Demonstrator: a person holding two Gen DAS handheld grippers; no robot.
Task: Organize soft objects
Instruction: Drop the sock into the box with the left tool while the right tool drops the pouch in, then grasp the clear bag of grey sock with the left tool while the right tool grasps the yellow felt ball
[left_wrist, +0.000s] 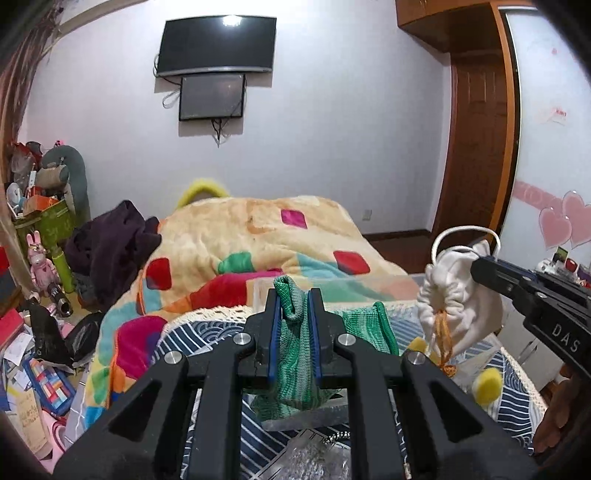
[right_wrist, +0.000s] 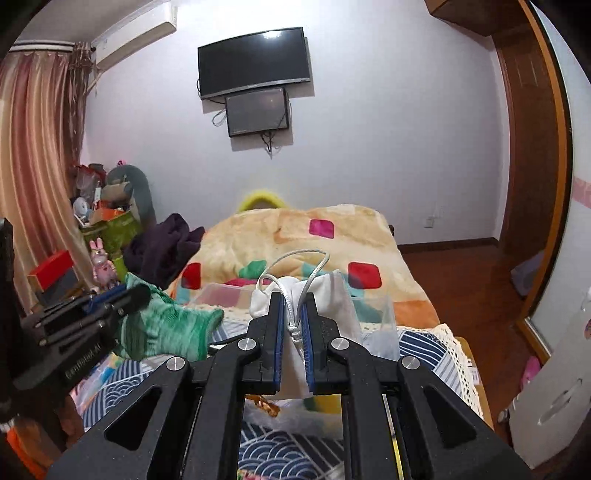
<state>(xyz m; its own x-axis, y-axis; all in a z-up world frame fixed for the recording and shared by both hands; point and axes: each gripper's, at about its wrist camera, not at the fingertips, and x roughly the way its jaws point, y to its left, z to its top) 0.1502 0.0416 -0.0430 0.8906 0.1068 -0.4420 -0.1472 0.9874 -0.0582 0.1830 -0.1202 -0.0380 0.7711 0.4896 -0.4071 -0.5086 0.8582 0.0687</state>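
Left wrist view: the left gripper pinches a green knit sock between its 2 blue pads, held above a clear plastic box on the wave-patterned cloth. At right, the right gripper holds a white drawstring pouch.

Right wrist view: the right gripper clamps the pouch by its cord, over what looks like a clear bin. The left gripper carries the sock at left, near the patchwork blanket.

My left gripper hides the green knit cloth's middle. At 6 o'clock, my right gripper covers the white pouch's lower part; its contents cannot be determined.
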